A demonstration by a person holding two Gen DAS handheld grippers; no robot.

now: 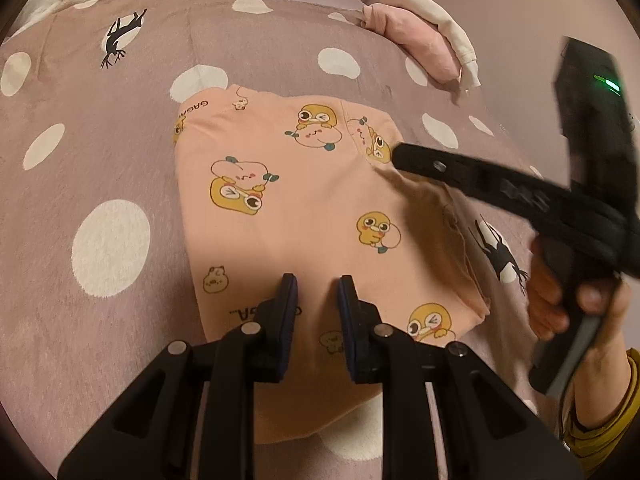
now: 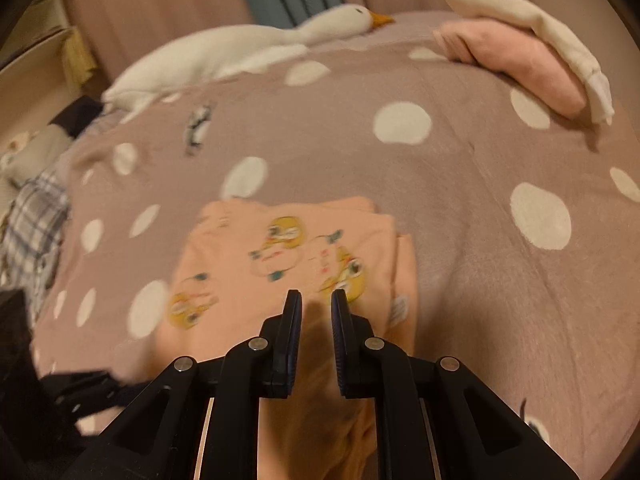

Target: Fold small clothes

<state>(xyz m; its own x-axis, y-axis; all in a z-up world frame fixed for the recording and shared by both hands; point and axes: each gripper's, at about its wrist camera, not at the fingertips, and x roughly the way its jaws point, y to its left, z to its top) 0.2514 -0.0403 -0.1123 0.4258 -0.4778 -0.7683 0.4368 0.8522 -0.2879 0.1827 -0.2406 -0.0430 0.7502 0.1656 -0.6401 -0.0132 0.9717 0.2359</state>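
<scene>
— Black fingers (image 1: 289,292) with dark blue pads stand parted on the left gripper (image 1: 317,285), nothing between them. Do you agree?

— Yes, they are released. They hover over the near part of the peach garment (image 1: 304,200), the one printed with yellow ducks and pale bunnies.

— And the right gripper (image 2: 316,300)?

— Its fingers (image 2: 294,308) are parted too, with a narrow gap and no cloth caught in it. In the left wrist view the right gripper reaches in from the right, its tip at the garment's right edge, where the cloth wrinkles. Whether the tip touches the fabric I cannot tell.

— Who holds it?

— A hand (image 1: 560,300) with a mustard-yellow cuff grips the handle at the right edge of the left wrist view.

— Where does the garment lie?

— Spread flat on the mauve bedspread (image 1: 100,152) with white spots and small black bird figures. In the right wrist view layered edges show along its right side, with a small white label (image 2: 398,309) there.

— What lies farther out?

— A folded pink garment (image 2: 516,64) with a folded cream garment (image 2: 520,16) on top of it, at the far right of the bed. A white goose plush (image 2: 240,52) with an orange beak lies along the far edge. At the left of the right wrist view there is plaid cloth (image 2: 32,216).
</scene>
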